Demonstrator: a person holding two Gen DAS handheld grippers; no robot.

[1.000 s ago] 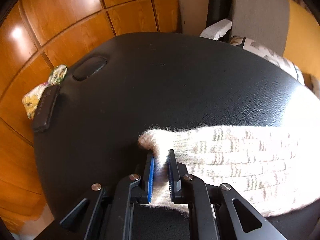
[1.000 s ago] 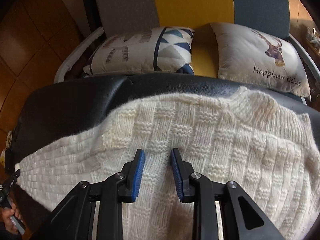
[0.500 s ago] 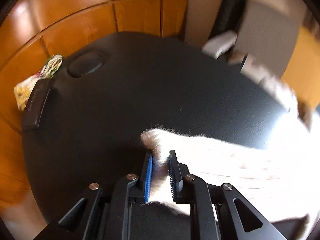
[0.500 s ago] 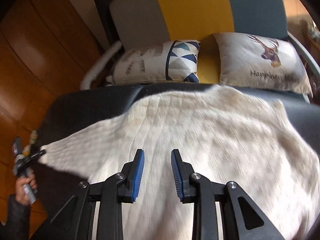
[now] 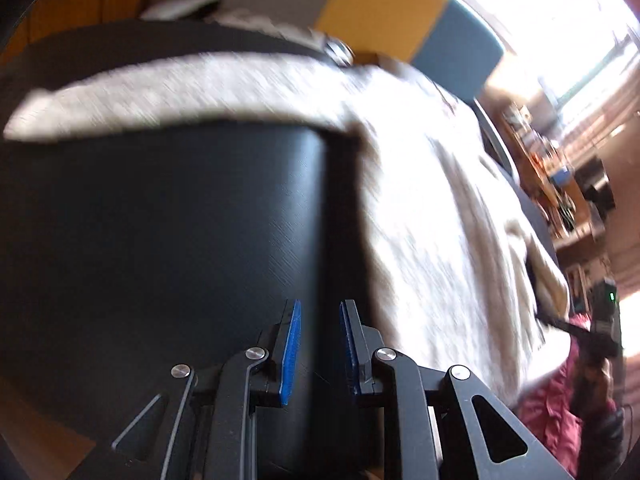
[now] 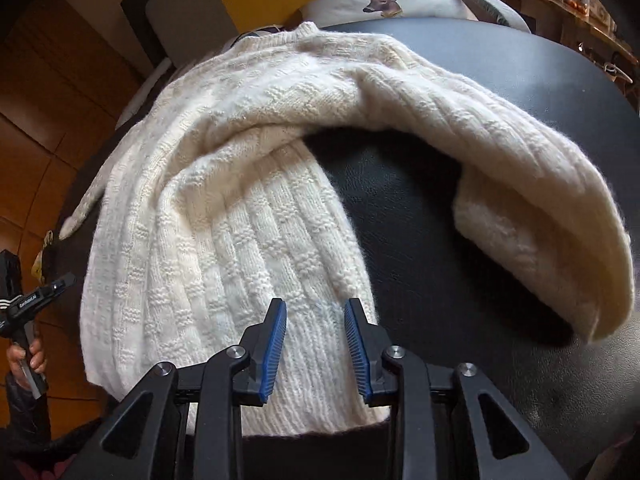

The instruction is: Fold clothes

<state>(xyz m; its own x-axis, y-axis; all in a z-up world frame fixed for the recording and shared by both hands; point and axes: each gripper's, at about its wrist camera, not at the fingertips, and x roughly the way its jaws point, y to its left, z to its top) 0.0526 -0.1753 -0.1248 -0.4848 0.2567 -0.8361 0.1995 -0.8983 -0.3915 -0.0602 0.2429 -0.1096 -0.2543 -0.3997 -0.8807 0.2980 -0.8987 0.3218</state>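
A cream knitted sweater [image 6: 240, 200] lies spread on a black leather table [image 6: 420, 240]. My right gripper [image 6: 316, 340] stands open just above the ribbed hem, with nothing pinched. One sleeve [image 6: 520, 180] curls round to the right, its cuff folded under. The other sleeve [image 5: 160, 88] stretches across the far left in the blurred left wrist view, with the sweater's body [image 5: 440, 200] to the right. My left gripper [image 5: 320, 344] is open over bare black leather [image 5: 180, 220], apart from the fabric. It also shows at the left edge as the left gripper [image 6: 60, 284], held by a hand [image 6: 28, 356].
A sofa with a yellow and blue back [image 5: 384, 4] stands behind the table, and a deer-print pillow [image 6: 380, 0] lies on it. Wooden panelling [image 6: 48, 100] runs along the left. Cluttered shelves [image 5: 560, 184] sit at the right by a bright window.
My left gripper has come off the sleeve cuff and swung right; nothing is between its fingers now. My right gripper has drawn back to the hem and turned right.
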